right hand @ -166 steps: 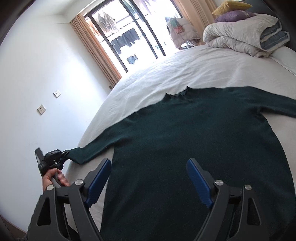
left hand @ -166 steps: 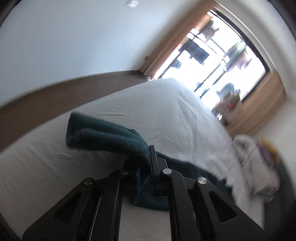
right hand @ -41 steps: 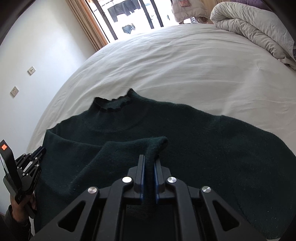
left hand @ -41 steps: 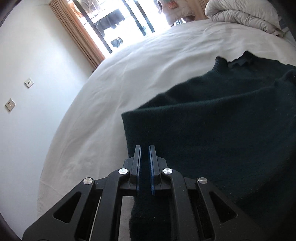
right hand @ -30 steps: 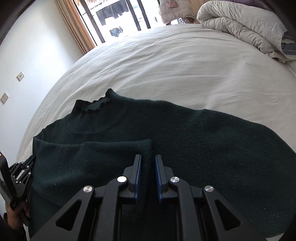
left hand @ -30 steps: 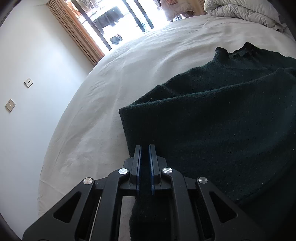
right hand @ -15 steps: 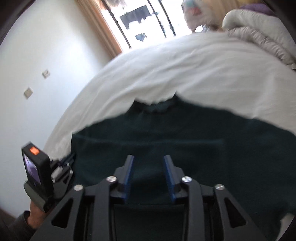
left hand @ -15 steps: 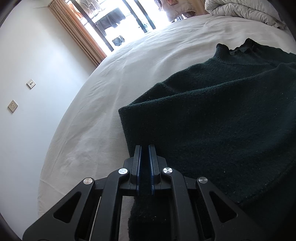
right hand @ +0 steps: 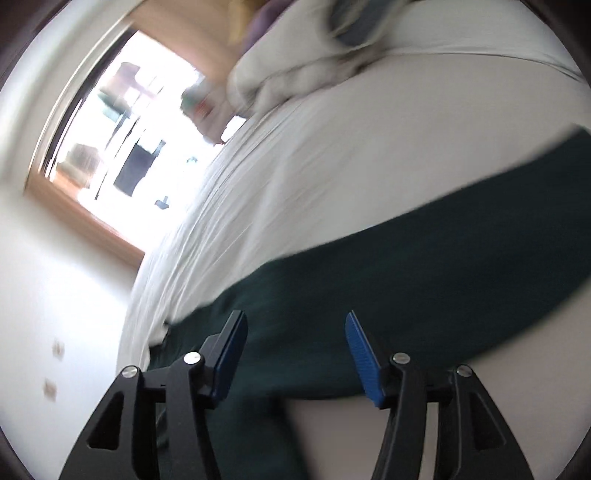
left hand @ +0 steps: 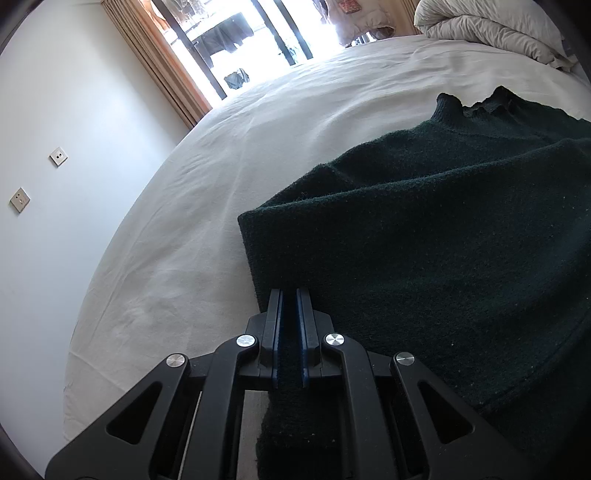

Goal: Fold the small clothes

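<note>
A dark green knitted sweater lies on the white bed, its left side folded over the body and its collar at the far right. My left gripper is shut on the sweater's folded near edge, and cloth hangs down between the blue pads. In the blurred, tilted right wrist view the sweater runs as a dark band across the bed. My right gripper hovers over it with jaws opening and nothing between the blue pads.
A bundled pale duvet lies at the head of the bed; the duvet also shows in the right wrist view. A bright window with tan curtains is at the back. A white wall with two sockets stands left of the bed.
My right gripper let go of the folded sleeve, opened and swung fast sideways while rolling, so its view is tilted and blurred. The left gripper kept still, shut on the sweater's edge.
</note>
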Available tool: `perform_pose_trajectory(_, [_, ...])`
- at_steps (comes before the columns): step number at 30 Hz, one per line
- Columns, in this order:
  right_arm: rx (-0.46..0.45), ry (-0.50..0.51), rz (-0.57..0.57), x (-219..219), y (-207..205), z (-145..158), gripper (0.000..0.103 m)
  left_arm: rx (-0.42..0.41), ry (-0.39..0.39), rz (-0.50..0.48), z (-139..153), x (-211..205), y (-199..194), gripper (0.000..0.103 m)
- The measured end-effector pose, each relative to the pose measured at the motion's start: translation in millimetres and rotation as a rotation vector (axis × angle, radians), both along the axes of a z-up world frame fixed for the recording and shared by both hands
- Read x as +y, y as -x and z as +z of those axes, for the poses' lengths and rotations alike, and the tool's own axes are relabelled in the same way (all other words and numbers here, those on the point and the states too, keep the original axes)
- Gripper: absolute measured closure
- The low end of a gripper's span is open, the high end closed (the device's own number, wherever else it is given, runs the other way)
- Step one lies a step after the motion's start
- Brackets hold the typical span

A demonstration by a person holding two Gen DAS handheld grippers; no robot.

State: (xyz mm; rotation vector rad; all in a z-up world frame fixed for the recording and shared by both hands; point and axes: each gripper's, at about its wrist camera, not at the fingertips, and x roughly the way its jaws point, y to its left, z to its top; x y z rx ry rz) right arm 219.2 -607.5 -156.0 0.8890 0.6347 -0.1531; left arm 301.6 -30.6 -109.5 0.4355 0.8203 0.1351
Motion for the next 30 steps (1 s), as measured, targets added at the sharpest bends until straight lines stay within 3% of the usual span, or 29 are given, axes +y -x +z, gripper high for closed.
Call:
perform_pose_trajectory(4, [0.039,-0.174,-0.283,-96.2,86.1,-30.9,0.043,-0.002,-0.011,0.002,-1.0,-1.6,0.5,0.096])
perform_pose_trajectory(5, [0.052,-0.215,-0.351,-115.0,107.1,-39.2,0.047,-0.003,-0.016,0.003,-1.2,-2.1,0.2,0.096])
perform_pose_trajectory(8, [0.001,-0.284,-0.423,-142.4,137.6,-48.7,0.047,-0.004,-0.035,0.004,-2.3,-4.9,-0.2,0.096])
perform_pose_trajectory(12, [-0.001,-0.3,-0.467,-155.0,131.3,-55.2,0.047,-0.005,-0.044,0.006,-2.3,-5.3,-1.6,0.096])
perform_pose_trajectory(15, [0.005,-0.25,-0.448,-151.9,113.4,-51.1,0.046,-0.005,-0.045,0.006,-2.0,-6.5,-1.1,0.096])
perform_pose_trajectory(19, [-0.017,-0.256,-0.436,-160.4,97.1,-48.9,0.046,-0.006,-0.048,0.006,-2.1,-5.6,-2.9,0.096])
perform_pose_trajectory(21, [-0.025,-0.253,-0.431,-161.7,103.9,-52.6,0.053,-0.007,-0.051,0.007,-2.8,-6.8,-1.8,0.096])
perform_pose_trajectory(23, [-0.016,-0.253,-0.425,-164.6,97.5,-54.3,0.088,-0.007,-0.052,0.007,-2.8,-7.8,-2.1,0.096])
perform_pose_trajectory(27, [0.029,-0.148,-0.409,-149.8,90.0,-36.7,0.092,-0.01,-0.057,0.008,-3.8,-9.5,-0.4,0.096])
perform_pose_trajectory(30, [0.025,-0.02,-0.353,-118.9,68.4,-0.6,0.093,-0.006,-0.06,0.01,-3.7,-11.6,0.0,0.096])
